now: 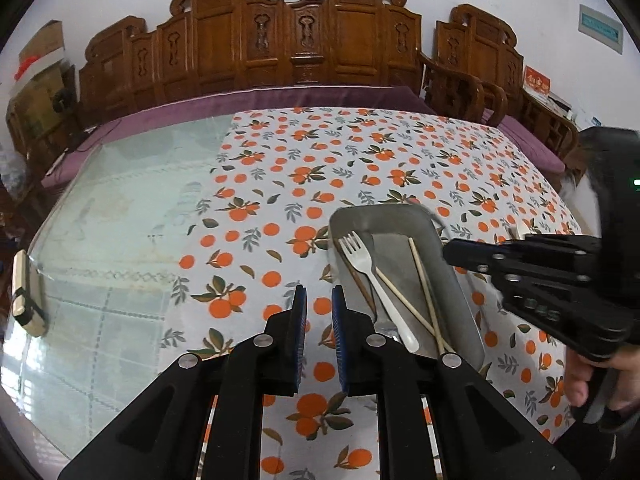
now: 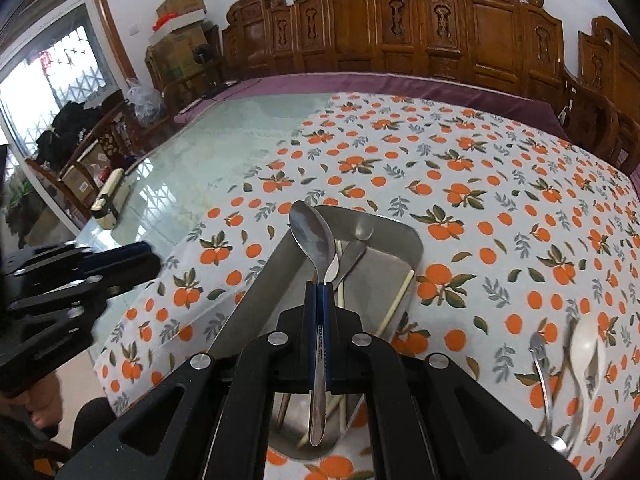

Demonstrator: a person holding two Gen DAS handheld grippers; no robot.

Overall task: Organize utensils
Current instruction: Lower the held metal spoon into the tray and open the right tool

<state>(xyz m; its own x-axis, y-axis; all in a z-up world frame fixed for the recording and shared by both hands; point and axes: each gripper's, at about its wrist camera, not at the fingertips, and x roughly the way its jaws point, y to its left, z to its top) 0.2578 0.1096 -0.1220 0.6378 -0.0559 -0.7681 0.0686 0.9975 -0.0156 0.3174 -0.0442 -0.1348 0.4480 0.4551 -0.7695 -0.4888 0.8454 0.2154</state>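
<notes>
Blue-padded fingers of our left gripper (image 1: 319,312) fill the near field of the left wrist view, spread a little with nothing between them, only the orange-print tablecloth (image 1: 280,184) below. Just right of them sits the metal tray (image 1: 460,280), holding a white plastic fork (image 1: 372,280) and pale chopsticks (image 1: 424,292), which cross near the tray's near end. The right gripper (image 1: 452,250) enters from the right edge, above the tray; its contents are not visible from here.

Right wrist view: our right gripper (image 2: 319,300) is pressed together on the handle of a steel spoon (image 2: 314,236), bowl pointing forward and up, over the tray (image 2: 408,240).

Risks, as we judge them:
- the grip is narrow on a smooth handle; the spoon may pivot or slip.
- released from height, it may bounce off the tray wall or land across the chopsticks (image 2: 396,300) and a second spoon (image 2: 352,256) already there.
- both grippers work near the tray; a collision is possible.

Remaining on the cloth at lower right, blurred: a metal fork (image 2: 540,364) and a white spoon (image 2: 586,344). Bare glass tabletop (image 2: 224,148) lies left; carved wooden chairs (image 2: 400,28) stand behind.
</notes>
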